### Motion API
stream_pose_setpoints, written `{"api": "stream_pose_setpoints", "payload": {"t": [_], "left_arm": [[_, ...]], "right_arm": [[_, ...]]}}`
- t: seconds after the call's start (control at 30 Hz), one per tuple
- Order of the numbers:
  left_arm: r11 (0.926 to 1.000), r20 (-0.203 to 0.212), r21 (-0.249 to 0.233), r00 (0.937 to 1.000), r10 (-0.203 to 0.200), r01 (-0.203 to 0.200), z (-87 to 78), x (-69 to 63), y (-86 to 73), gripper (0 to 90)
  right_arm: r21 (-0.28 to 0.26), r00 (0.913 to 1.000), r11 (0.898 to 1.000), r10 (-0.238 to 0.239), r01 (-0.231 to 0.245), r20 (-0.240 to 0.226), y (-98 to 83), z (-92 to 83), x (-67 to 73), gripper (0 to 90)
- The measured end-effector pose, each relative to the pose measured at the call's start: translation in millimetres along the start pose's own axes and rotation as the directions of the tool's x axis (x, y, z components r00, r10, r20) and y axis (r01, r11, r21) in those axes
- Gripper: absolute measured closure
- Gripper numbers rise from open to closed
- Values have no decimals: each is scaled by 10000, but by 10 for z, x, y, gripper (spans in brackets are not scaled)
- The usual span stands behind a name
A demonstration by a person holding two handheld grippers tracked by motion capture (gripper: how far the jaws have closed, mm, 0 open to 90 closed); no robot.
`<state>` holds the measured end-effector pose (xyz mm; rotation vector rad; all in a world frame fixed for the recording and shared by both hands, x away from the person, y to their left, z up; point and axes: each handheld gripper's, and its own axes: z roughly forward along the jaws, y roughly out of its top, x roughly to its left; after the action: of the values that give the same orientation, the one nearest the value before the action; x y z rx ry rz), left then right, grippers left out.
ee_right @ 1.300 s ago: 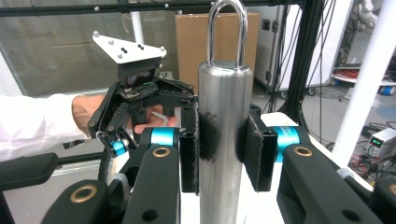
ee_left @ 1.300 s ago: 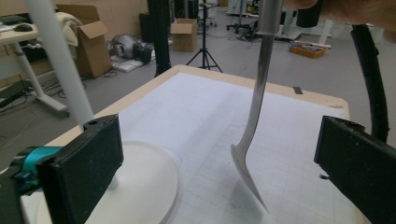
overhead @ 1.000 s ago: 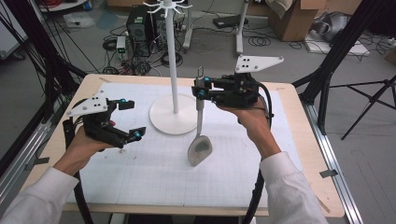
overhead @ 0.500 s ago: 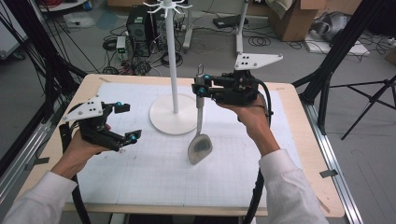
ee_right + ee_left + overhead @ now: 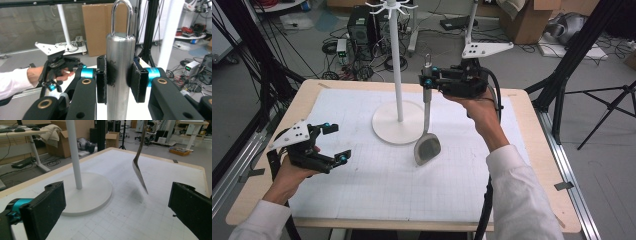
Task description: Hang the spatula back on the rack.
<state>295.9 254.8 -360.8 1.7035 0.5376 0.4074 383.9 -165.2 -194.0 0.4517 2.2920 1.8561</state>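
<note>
Loop (image 5: 121, 15) atop spatula (image 5: 427, 145) handle shows clearest between right jaws.

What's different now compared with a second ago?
The right gripper has lifted the metal spatula, so its blade hangs above the mat. The left gripper has sunk toward the table, jaws open and empty. The white stand stayed put, and the grip on the spatula's handle is unchanged.

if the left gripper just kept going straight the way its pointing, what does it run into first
Probably the round base of the white stand: in the left gripper view it lies low and just ahead between the open jaws of the left gripper. The hanging spatula sits right of centre and seemingly farther off, though depth is hard to judge.
</note>
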Motion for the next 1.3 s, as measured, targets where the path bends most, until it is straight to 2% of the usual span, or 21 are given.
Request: {"api": "stream_pose_setpoints", "payload": {"t": [0.23,0.57,0.77,0.97,1.3], "left_arm": [[9996,-110,-130,9996,-249,248,-66,41,-177,18],[9996,-133,-44,9995,-289,289,-107,69,-226,17],[9995,-104,8,9995,-313,313,-109,80,-233,18],[9991,-116,89,9991,-405,406,-111,89,-245,18],[9989,-220,125,9987,-452,455,-125,89,-282,17]], "right_arm": [[138,9984,9999,87,-94,554,58,31,-124,710],[659,9945,9978,28,-97,1048,256,105,-243,710],[730,9948,9972,90,-165,1019,366,162,-326,711],[987,9944,9951,-80,-25,1052,484,247,-364,711],[1132,9935,9935,9,-139,1139,593,387,-462,712]]}}
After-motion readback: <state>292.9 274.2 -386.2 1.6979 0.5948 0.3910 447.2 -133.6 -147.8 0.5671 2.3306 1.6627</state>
